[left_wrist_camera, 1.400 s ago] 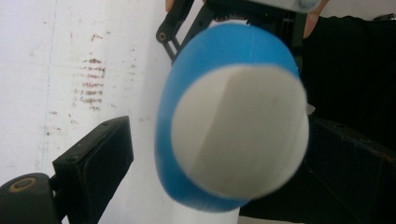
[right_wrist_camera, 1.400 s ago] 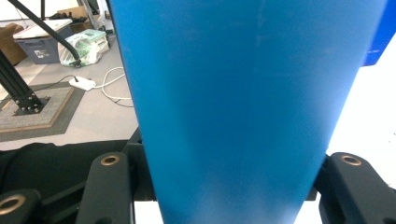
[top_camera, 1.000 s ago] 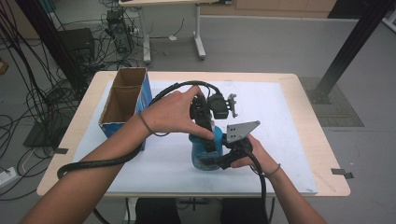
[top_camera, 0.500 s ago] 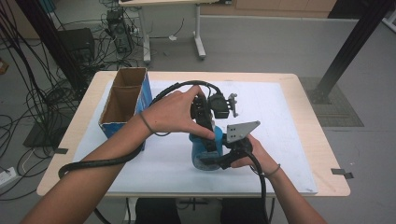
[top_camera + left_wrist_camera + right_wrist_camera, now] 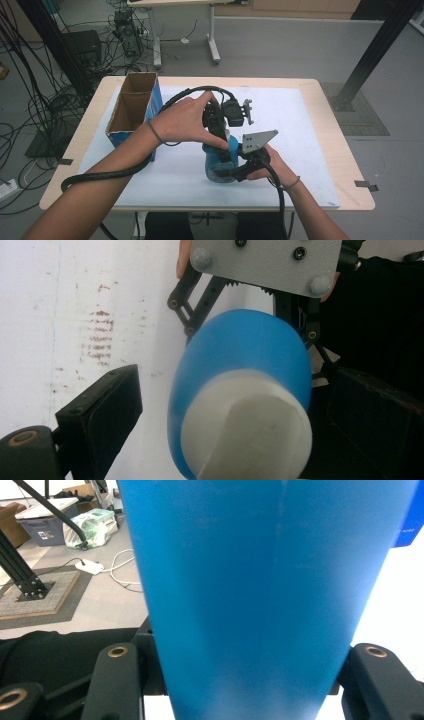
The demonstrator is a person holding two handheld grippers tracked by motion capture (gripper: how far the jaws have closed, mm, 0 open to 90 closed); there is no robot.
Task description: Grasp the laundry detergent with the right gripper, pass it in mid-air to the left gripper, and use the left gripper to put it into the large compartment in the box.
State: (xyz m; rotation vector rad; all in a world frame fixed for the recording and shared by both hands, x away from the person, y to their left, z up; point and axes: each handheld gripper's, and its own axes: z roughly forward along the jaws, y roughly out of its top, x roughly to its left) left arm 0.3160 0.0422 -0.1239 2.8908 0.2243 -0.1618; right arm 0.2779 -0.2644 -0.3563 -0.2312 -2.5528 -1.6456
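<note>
Clamped in my right hand-held gripper (image 5: pixel 235 162), the blue bottle (image 5: pixel 216 162) sits near the worktop's (image 5: pixel 320 150) front edge, unmoved this last second. My left hand-held gripper (image 5: pixel 220 134) hangs wide around its white cap (image 5: pixel 250 430); the cap grip comes next, I judge.

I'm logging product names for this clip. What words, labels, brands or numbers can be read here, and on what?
No text can be read.
Blue bottle: its blue side, held between the jaws of the right hand-held gripper, shows no label.
White cap: plain.
Blue cardboard box: no print visible.
Blue object at the upper right edge: a small white line of print, too small and blurred to read.
</note>
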